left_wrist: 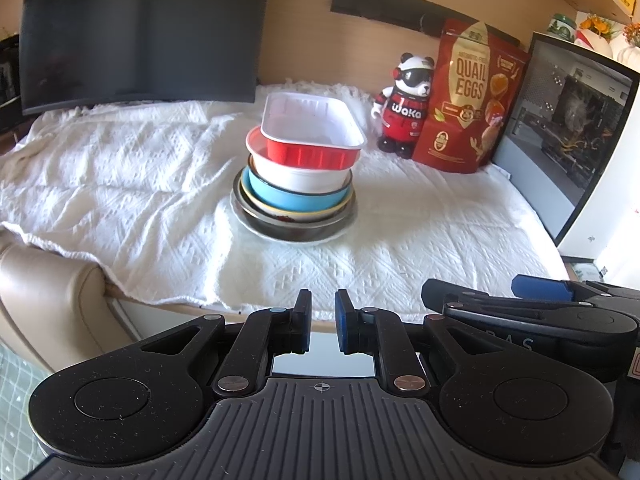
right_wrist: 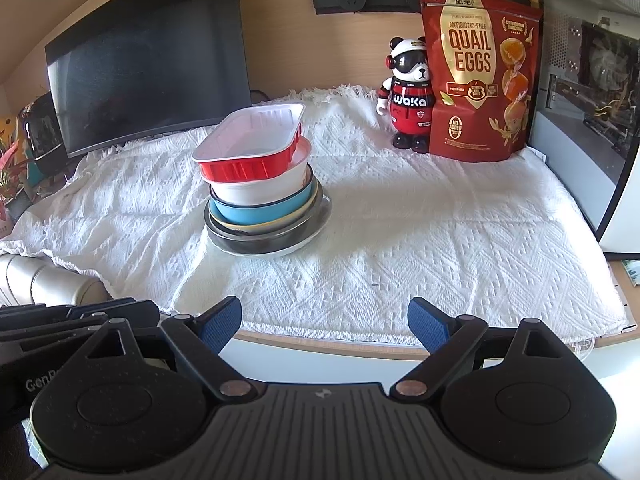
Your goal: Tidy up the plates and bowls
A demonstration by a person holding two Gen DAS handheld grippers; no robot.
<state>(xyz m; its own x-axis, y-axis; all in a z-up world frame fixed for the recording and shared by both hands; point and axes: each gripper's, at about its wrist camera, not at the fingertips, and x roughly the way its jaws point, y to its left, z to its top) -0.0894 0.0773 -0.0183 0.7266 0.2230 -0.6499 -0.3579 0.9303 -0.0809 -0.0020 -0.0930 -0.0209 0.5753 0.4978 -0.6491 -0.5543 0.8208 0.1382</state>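
Observation:
One stack of dishes stands on the white cloth (left_wrist: 120, 184) in the middle of the desk. From the top: a red rectangular tray (left_wrist: 310, 130) (right_wrist: 250, 142), a white bowl (left_wrist: 300, 174) (right_wrist: 260, 190), a blue bowl (left_wrist: 292, 198) (right_wrist: 256, 212), a cream-rimmed dish, a metal dish (left_wrist: 288, 228) (right_wrist: 248, 242) and a white plate at the bottom. My left gripper (left_wrist: 322, 322) is nearly shut and empty, held back at the desk's front edge. My right gripper (right_wrist: 324, 322) is open and empty, also at the front edge.
A dark monitor (left_wrist: 140, 32) (right_wrist: 148, 64) stands at the back left. A panda figure (left_wrist: 404, 108) (right_wrist: 412, 96) and a red quail-eggs bag (left_wrist: 468, 96) (right_wrist: 476, 72) stand at the back right. A computer case (left_wrist: 568, 128) (right_wrist: 592, 80) borders the right side.

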